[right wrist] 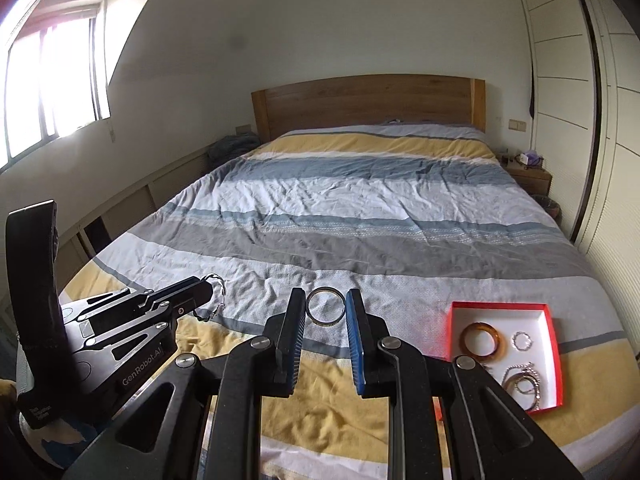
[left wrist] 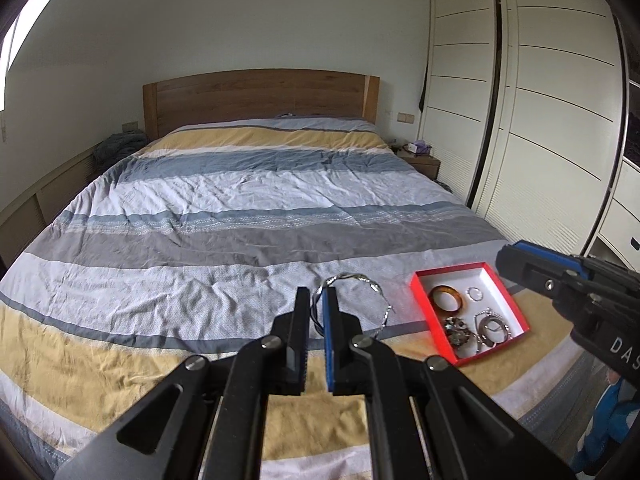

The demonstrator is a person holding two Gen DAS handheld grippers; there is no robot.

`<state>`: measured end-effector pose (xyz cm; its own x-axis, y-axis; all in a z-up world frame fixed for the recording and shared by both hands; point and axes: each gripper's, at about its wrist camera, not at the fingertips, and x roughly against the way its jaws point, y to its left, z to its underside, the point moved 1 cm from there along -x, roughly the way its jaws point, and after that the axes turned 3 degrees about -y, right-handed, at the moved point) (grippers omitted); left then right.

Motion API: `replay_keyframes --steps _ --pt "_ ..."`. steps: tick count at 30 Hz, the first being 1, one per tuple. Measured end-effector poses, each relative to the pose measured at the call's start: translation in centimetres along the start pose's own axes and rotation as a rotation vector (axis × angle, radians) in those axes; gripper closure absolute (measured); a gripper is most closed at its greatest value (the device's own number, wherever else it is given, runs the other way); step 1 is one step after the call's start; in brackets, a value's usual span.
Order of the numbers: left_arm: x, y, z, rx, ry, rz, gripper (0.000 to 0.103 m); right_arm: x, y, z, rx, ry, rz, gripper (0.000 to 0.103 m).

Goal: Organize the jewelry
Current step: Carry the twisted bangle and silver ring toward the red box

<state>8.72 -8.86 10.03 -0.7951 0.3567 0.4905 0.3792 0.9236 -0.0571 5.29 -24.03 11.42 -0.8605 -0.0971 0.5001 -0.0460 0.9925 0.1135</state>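
My left gripper [left wrist: 319, 294] is shut on a silver twisted chain bracelet [left wrist: 360, 280] and holds it above the striped bedspread; it also shows in the right wrist view [right wrist: 208, 294] with the chain [right wrist: 216, 296] hanging from its tips. My right gripper [right wrist: 326, 300] is shut on a thin metal bangle [right wrist: 326, 306], held between its pads; it shows in the left wrist view [left wrist: 508, 260]. A red box with a white inside [left wrist: 420, 292] [right wrist: 554, 344] lies on the bed to the right, holding an amber bangle [left wrist: 447, 299] [right wrist: 481, 340], a small ring [right wrist: 523, 340] and several silver pieces [left wrist: 486, 326].
The striped bed [left wrist: 240, 208] fills the view, with a wooden headboard [left wrist: 260, 96] at the far end. White wardrobe doors [left wrist: 540, 100] stand on the right. A nightstand [right wrist: 528, 176] sits by the headboard. A window [right wrist: 52, 88] is on the left wall.
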Motion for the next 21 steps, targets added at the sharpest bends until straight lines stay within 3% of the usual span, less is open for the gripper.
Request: replay_keyframes --steps 12,17,21 --pt "4.2 -8.4 0.0 -0.082 -0.024 0.064 0.098 10.3 -6.7 1.7 -0.07 -0.07 0.128 0.083" --pt "3.8 -10.8 -0.1 -0.114 -0.008 0.07 0.098 11.3 -8.9 1.9 -0.07 -0.069 0.146 0.083" --pt "1.4 -12.4 0.0 -0.119 0.039 0.079 0.097 10.1 -11.1 2.5 -0.083 -0.049 0.151 0.083"
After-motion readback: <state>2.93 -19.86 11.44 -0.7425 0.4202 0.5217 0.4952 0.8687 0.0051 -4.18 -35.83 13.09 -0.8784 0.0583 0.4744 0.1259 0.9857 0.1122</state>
